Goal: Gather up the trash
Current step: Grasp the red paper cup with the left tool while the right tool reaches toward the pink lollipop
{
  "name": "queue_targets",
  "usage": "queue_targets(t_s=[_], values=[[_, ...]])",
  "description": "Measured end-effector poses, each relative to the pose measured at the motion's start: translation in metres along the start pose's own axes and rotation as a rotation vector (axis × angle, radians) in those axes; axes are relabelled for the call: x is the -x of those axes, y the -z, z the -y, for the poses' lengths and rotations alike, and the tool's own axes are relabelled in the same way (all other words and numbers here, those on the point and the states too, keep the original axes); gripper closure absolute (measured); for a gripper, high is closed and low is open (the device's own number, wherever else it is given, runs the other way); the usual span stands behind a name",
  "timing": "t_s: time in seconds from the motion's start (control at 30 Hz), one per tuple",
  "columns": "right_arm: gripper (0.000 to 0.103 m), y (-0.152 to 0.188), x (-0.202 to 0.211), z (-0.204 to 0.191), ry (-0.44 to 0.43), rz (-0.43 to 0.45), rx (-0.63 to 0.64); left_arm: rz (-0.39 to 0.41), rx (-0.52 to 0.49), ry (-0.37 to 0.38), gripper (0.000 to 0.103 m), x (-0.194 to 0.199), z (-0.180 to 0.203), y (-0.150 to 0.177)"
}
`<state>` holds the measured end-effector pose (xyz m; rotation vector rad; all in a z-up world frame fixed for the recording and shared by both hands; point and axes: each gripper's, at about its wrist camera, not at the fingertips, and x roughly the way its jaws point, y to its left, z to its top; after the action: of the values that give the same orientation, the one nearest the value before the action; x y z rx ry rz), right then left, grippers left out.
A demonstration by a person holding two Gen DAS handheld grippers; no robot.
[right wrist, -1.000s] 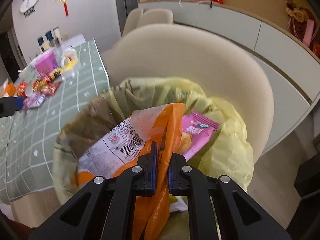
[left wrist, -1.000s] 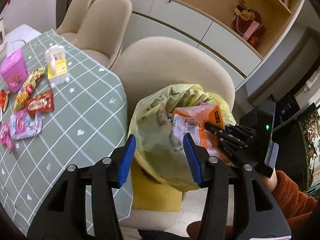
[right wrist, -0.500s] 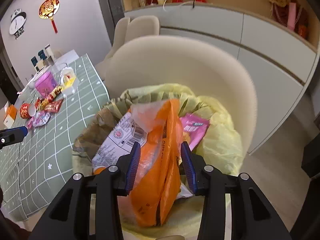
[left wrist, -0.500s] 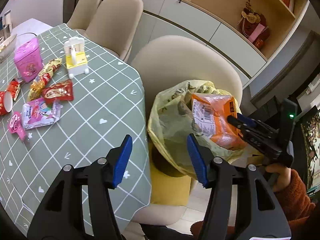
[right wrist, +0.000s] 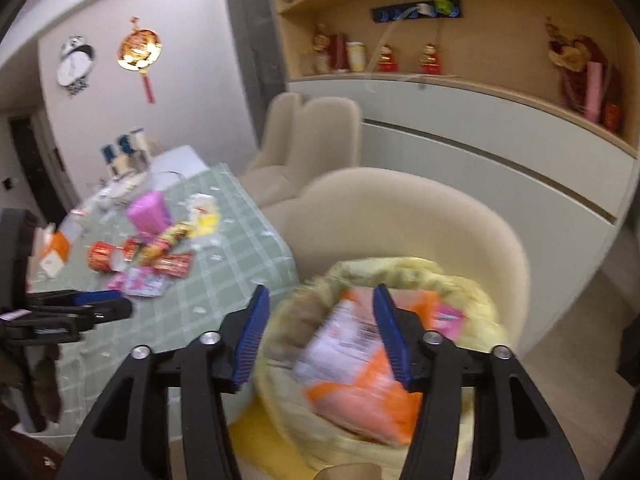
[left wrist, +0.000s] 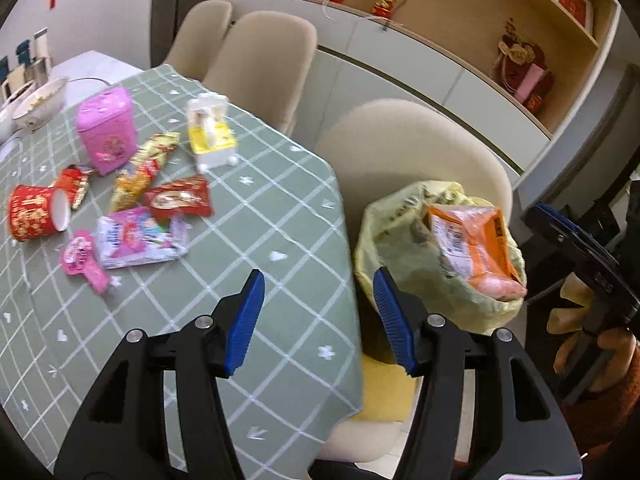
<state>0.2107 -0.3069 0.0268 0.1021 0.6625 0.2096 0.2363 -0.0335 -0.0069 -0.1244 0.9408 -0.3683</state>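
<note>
A yellow trash bag stands open on a beige chair. An orange snack bag lies in its mouth; both show blurred in the right wrist view, trash bag, snack bag. My right gripper is open and empty above the bag. My left gripper is open and empty over the table's edge. Wrappers lie on the green tablecloth: a red wrapper, a pink-white packet, a gold wrapper, a tipped red cup.
A pink tin, a white and yellow toy and a bowl stand farther back on the table. Two more beige chairs are behind it. A white cabinet with shelves runs along the wall.
My right gripper opened, let go of the orange snack bag in the trash bag and pulled back. My left gripper swung left, bringing the table and wrappers into view.
</note>
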Motion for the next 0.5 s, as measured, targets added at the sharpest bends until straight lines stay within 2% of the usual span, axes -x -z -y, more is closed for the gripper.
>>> queue_targets(t_s=[0.23,0.4,0.5], values=[[0.048,0.000,-0.035,-0.066,-0.069,-0.080,0.103,0.029,0.100,-0.072,0.049,0.018,-0.061,0.005],[0.047,0.004,-0.063,-0.107,-0.103,-0.135,0.132,0.054,0.222,-0.143,0.049,0.034,-0.126,0.010],[0.047,0.008,-0.074,-0.129,-0.115,-0.147,0.142,0.079,0.330,-0.177,0.048,0.044,-0.168,0.013]])
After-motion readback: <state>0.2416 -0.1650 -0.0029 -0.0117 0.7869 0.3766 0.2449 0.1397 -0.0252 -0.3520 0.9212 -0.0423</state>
